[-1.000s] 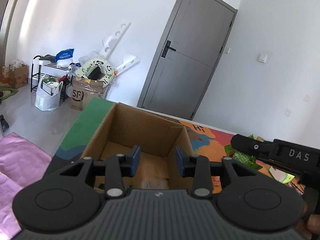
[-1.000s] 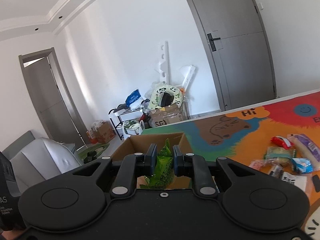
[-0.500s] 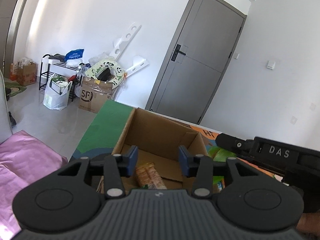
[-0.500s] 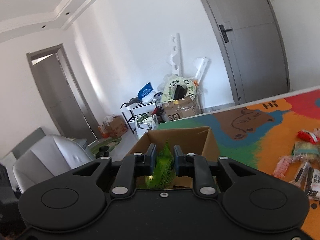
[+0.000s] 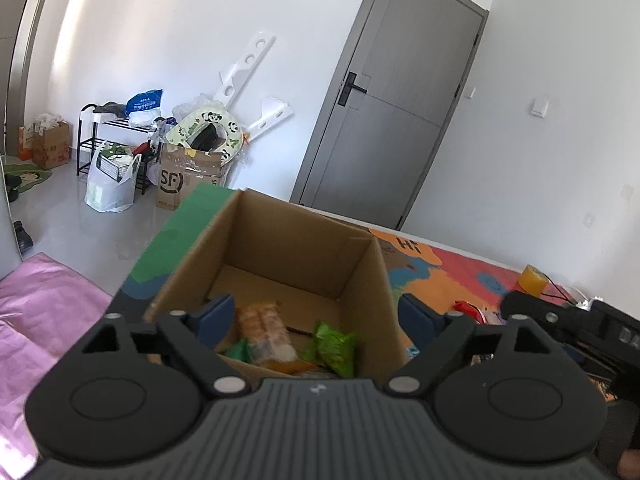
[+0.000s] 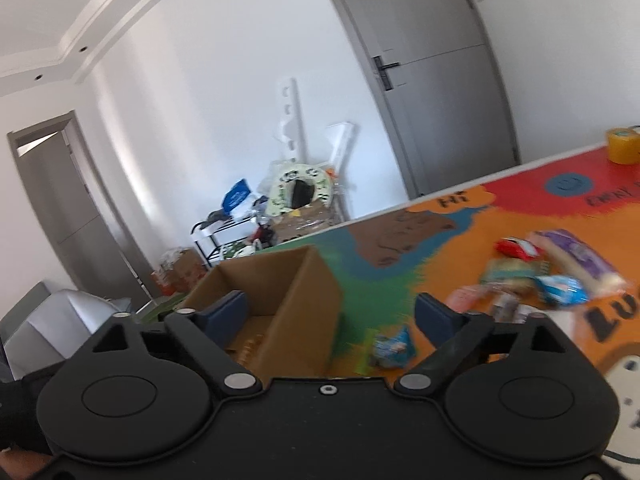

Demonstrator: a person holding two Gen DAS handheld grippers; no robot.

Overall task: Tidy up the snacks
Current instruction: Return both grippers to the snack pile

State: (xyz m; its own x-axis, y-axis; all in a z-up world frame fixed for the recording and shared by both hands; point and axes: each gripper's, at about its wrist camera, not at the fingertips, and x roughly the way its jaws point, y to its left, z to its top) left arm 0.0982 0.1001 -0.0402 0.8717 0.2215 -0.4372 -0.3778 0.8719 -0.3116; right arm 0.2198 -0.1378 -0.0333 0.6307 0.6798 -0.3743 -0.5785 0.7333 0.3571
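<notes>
1. Left wrist view: the left gripper [image 5: 316,316] is spread wide over the open cardboard box [image 5: 280,256], its jaws just opened, with nothing between them.
2. Down in the box lie a green snack packet [image 5: 335,347] and an orange-tan packet [image 5: 262,330].
3. Over to the right wrist view: the right gripper [image 6: 332,312] has just sprung apart too, empty, beside the box's near corner.
4. More snacks [image 6: 548,276] lie scattered on the colourful mat [image 6: 440,248] covering the desk, blurred; a blue packet [image 6: 390,346] sits just beside the box.
</notes>
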